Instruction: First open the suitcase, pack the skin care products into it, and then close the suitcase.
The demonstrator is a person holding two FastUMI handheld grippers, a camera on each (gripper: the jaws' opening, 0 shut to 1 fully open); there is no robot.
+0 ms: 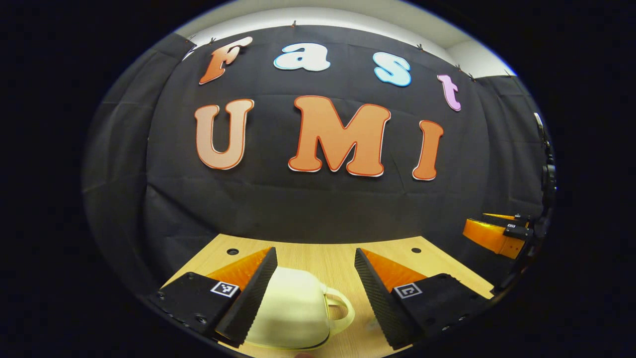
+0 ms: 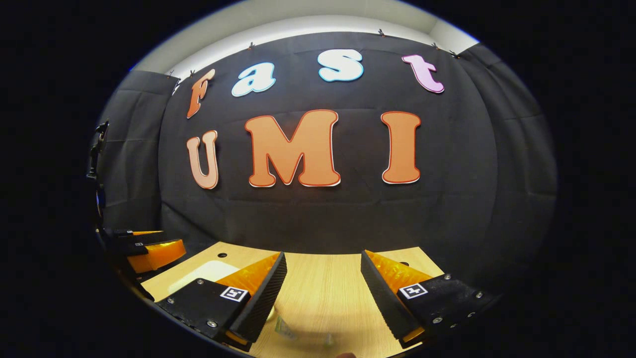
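Between the spread fingers of the left tool point(image 1: 315, 288), at six o'clock in the left gripper view, sits the cream suitcase point(image 1: 293, 311), lid down, handle toward four o'clock; neither finger presses it. Opening looks not yet begun, so packing and closing remain. The right tool point(image 2: 323, 293) is likewise open, holding nothing over the wooden tabletop point(image 2: 323, 288), with small skin care items point(image 2: 285, 329) blurred near its left finger. Nothing visibly blocks the suitcase.

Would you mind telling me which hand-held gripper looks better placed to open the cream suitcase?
Left. The left hand-held gripper hangs open directly over the cream suitcase, near its handle.
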